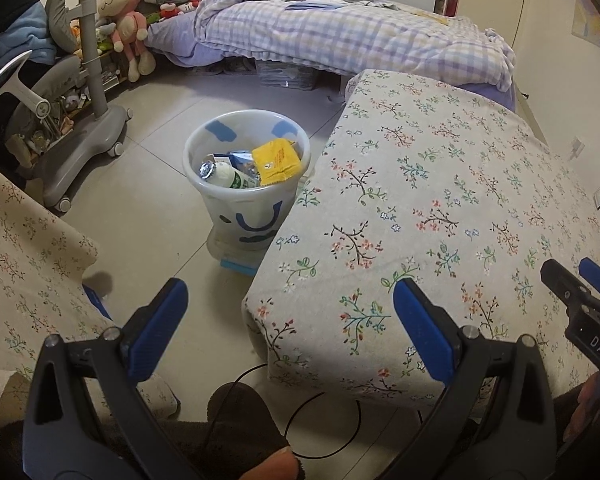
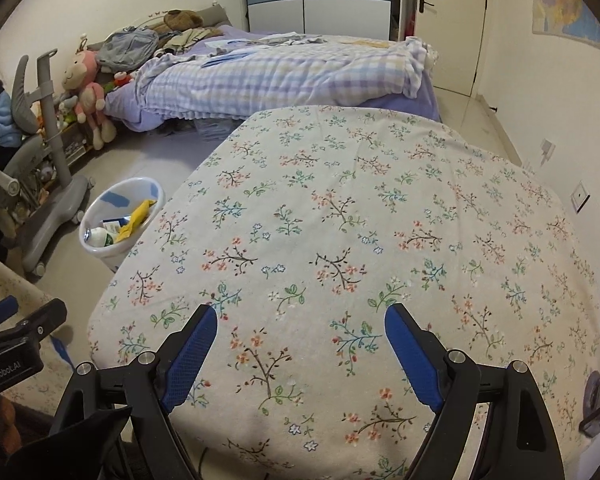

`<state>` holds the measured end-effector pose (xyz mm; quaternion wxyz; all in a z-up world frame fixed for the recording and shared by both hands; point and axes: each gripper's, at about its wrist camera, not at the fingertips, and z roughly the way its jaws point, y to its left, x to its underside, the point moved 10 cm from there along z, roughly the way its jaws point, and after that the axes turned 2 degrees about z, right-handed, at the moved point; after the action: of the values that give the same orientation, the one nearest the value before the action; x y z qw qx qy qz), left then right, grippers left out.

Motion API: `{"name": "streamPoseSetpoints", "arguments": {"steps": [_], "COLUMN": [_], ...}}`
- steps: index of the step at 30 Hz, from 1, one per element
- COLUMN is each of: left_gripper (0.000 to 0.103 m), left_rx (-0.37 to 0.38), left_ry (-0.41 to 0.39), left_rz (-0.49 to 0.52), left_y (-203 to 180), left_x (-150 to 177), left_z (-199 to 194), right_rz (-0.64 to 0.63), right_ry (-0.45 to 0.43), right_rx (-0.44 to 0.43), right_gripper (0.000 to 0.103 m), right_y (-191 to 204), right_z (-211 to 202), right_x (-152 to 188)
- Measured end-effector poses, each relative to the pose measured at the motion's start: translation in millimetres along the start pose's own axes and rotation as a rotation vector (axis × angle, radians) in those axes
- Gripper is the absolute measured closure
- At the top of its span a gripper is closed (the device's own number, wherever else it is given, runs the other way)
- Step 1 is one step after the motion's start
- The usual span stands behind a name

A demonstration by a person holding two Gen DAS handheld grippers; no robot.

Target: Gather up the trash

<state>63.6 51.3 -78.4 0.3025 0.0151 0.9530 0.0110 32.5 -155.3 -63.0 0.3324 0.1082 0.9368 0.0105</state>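
While parted wide over the edge of the floral-print cloth-covered table (image 1: 440, 200), holds nothing between the blue-padded jaws of the left gripper (image 1: 290, 292), with only tiled floor and tablecloth showing in the gap; likewise spread wide and empty at the right gripper (image 2: 300, 316), hovering above the same flowered cloth (image 2: 340, 220). Sits on the floor just beside the table's corner: a translucent white plastic waste bin with blue face markings (image 1: 246, 196), seen again at the left of the right wrist view (image 2: 120, 224). Lies inside it, reaching near the rim: a crumpled yellow snack wrapper (image 1: 278, 160), a white plastic bottle with a green label (image 1: 226, 176), and a small blue and white carton (image 1: 242, 159). Stands behind the bin: a grey wheeled chair base (image 1: 80, 152), a pink plush monkey (image 1: 126, 20), and a bed under a checked lilac quilt (image 1: 340, 36). Shows no loose trash on the tabletop
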Motion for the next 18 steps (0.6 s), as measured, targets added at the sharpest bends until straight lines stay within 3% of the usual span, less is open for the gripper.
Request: {"name": "streamPoseSetpoints", "arguments": {"steps": [18], "left_gripper": [0.001], "left_rx": [0.002], "left_ry": [-0.014], "left_rz": [0.017], "left_y": [-4.8], "left_x": [-0.2], "left_z": [-5.0], "right_rz": [0.012], "right_ry": [-0.005], "right_rx": [-0.015], "right_gripper": [0.016], "right_y": [0.6], "right_z": [-3.5], "right_x": [0.1]}}
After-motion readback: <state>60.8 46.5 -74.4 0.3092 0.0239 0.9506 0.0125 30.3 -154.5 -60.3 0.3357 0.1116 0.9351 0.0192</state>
